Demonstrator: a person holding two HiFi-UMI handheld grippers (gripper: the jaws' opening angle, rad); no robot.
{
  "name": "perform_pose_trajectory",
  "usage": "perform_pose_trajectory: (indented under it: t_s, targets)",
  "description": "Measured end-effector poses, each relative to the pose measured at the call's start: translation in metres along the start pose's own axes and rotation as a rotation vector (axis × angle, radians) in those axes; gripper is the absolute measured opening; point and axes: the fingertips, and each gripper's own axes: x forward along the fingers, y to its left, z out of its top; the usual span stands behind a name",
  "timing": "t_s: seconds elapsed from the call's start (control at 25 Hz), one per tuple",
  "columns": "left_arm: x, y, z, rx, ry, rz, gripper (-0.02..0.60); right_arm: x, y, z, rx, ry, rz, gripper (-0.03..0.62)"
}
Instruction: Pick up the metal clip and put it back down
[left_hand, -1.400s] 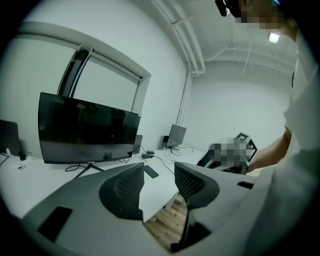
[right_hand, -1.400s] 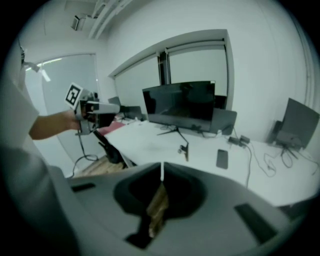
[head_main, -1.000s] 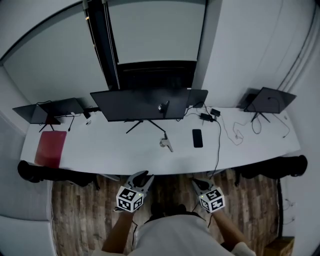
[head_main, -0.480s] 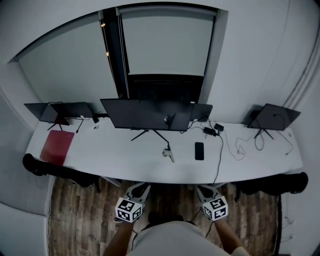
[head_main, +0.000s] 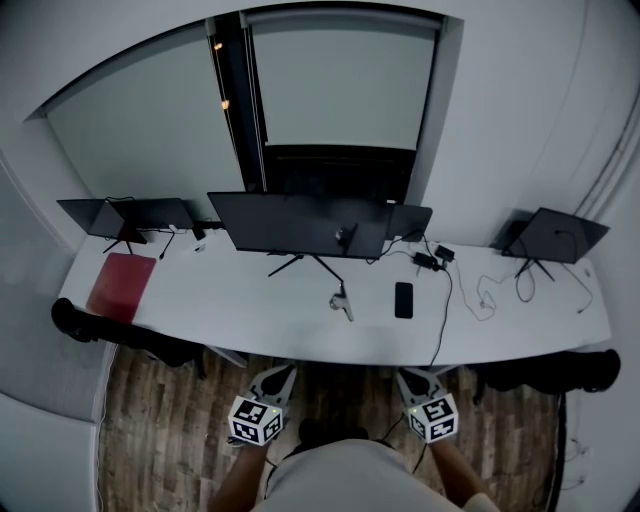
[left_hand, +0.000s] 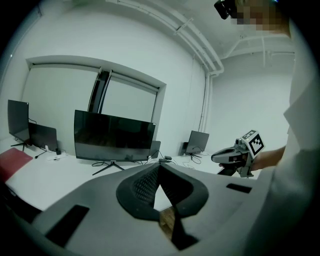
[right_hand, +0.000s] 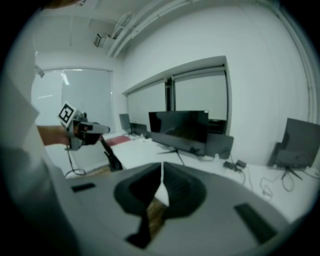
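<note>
The metal clip (head_main: 341, 301) lies on the white desk (head_main: 260, 310), in front of the big monitor (head_main: 300, 222). Both grippers hang over the wood floor, short of the desk's front edge and close to the person's body. My left gripper (head_main: 279, 378) is shut with nothing between its jaws, and the left gripper view shows its tips (left_hand: 160, 165) meeting. My right gripper (head_main: 413, 380) is also shut and empty, its tips (right_hand: 162, 176) touching in the right gripper view. Each gripper shows in the other's view: the right gripper (left_hand: 222, 157) and the left gripper (right_hand: 101, 129).
A black phone (head_main: 403, 299) lies right of the clip. A red folder (head_main: 121, 285) sits at the desk's left end. Laptops on stands (head_main: 558, 236) (head_main: 128, 215) and loose cables (head_main: 482, 290) line the back. Dark chairs (head_main: 90, 330) stand under the desk.
The head view has tilted up, so the desk sits lower in the frame. Both grippers have dropped back toward the body. The left jaws have come together.
</note>
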Motion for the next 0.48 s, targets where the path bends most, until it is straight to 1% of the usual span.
perform_pose_trajectory:
  t_s: [0.12,0.24,0.48]
  targets:
    - [0.0006,-0.0017,-0.0011,-0.007,0.001,0.001,0.031,-0.0009,0.0011,0.0019,-0.007,-0.013,0.005,0.032]
    - [0.0024,-0.0032,-0.0015,-0.009,0.003,0.001,0.031,-0.0039,0.0018,0.0076,0.002,-0.003,0.004,0.032]
    - [0.0067,-0.0064,-0.0004,-0.001,0.007,-0.005,0.031,-0.0039,-0.0042,0.0052,0.012,-0.011,-0.001,0.032]
